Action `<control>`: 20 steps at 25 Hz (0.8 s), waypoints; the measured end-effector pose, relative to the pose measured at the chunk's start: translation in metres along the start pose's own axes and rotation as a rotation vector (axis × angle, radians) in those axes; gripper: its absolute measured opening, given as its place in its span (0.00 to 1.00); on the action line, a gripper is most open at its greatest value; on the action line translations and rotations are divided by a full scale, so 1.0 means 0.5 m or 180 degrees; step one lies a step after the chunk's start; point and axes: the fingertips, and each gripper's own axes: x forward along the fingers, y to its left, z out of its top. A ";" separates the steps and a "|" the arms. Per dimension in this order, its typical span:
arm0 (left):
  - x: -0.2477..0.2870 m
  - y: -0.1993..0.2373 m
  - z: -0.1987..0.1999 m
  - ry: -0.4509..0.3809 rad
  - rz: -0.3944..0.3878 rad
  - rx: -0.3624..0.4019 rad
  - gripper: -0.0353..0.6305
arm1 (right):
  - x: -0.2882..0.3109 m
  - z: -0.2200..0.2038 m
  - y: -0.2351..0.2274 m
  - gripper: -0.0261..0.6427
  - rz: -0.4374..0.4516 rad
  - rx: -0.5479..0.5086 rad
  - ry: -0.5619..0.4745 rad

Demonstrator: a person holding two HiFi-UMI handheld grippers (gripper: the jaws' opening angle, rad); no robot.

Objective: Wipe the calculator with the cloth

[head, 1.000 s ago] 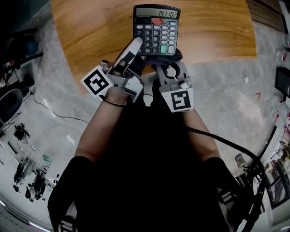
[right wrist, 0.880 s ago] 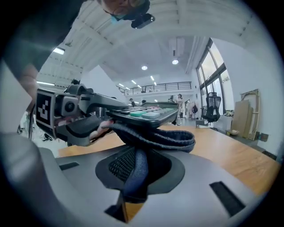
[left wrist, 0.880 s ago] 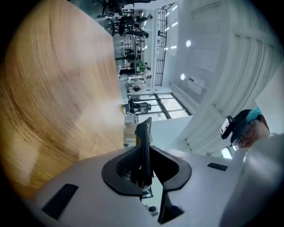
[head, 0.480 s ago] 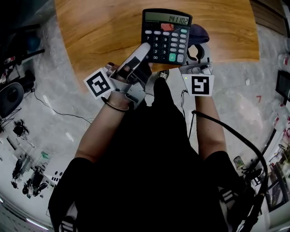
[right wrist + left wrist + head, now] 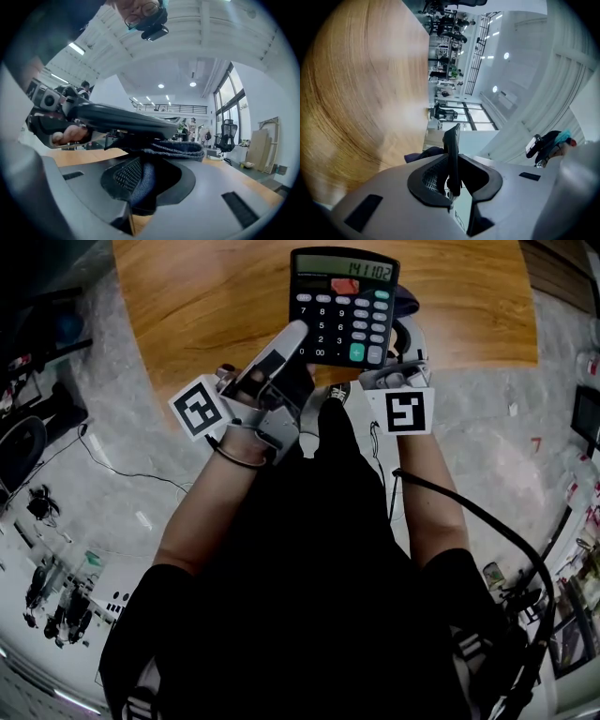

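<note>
left gripper (image 5: 452, 176) clamps the calculator (image 5: 343, 306) by its lower-left edge. right gripper (image 5: 145, 183), closed on the cloth (image 5: 180, 149), holds it under the calculator's right side. wiping looks midway.

You have the wooden table (image 5: 206, 296) at twelve o'clock, and a thin black cable (image 5: 131, 477) crossing the grey floor (image 5: 487, 446) at nine o'clock.

Black calculator (image 5: 342, 306), green key (image 5: 357, 352), red key (image 5: 344, 285); dark blue cloth (image 5: 180, 149); tan woodgrain table (image 5: 206, 296).
</note>
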 end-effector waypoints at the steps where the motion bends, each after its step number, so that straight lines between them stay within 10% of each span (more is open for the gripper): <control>1: 0.000 -0.001 0.001 -0.0008 0.0000 0.0009 0.16 | -0.005 0.005 0.022 0.14 0.0072 0.0037 -0.0026; 11: -0.002 -0.016 0.002 -0.0167 0.0004 0.0153 0.16 | -0.117 0.019 0.107 0.14 0.0419 0.0110 0.0104; 20: 0.000 -0.011 0.000 -0.0085 -0.0032 0.0047 0.16 | -0.112 0.003 -0.038 0.14 -0.0012 -0.0072 0.0163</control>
